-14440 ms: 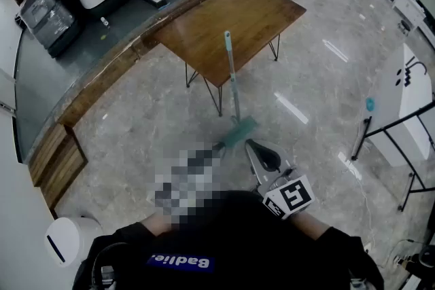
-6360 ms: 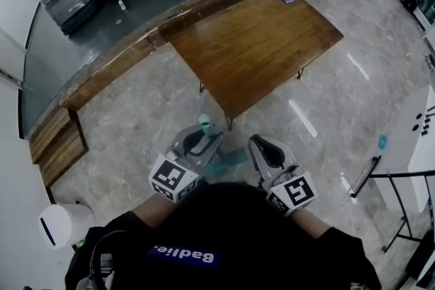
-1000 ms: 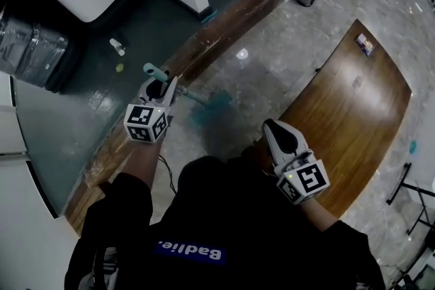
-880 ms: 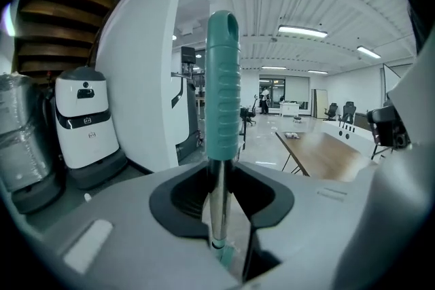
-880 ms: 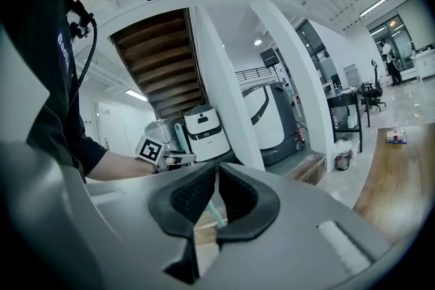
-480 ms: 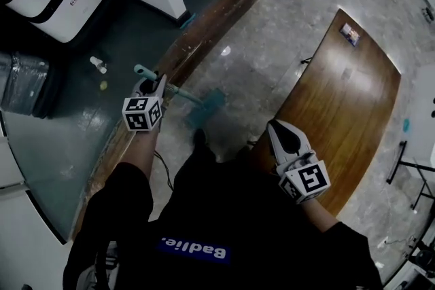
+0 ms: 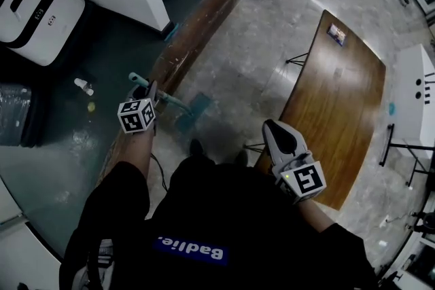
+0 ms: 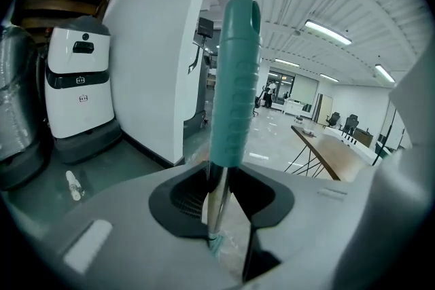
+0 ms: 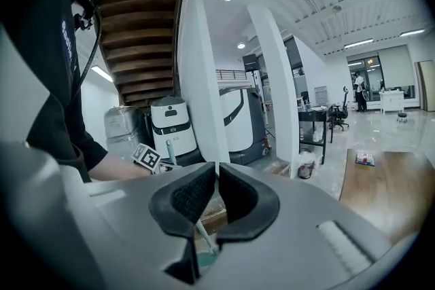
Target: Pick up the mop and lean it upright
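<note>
Left arm stretches out to centre-left of the head view, with the left gripper [image 7: 145,92] clamped on the mop [image 7: 194,109] pole and the mop's head down on the floor [image 7: 265,44] mid-frame. The right gripper [image 7: 275,128] hangs at lower right, jaws pinched together on nothing. Only the left gripper view shows the teal grip [image 8: 234,92] standing upright above the pads.
</note>
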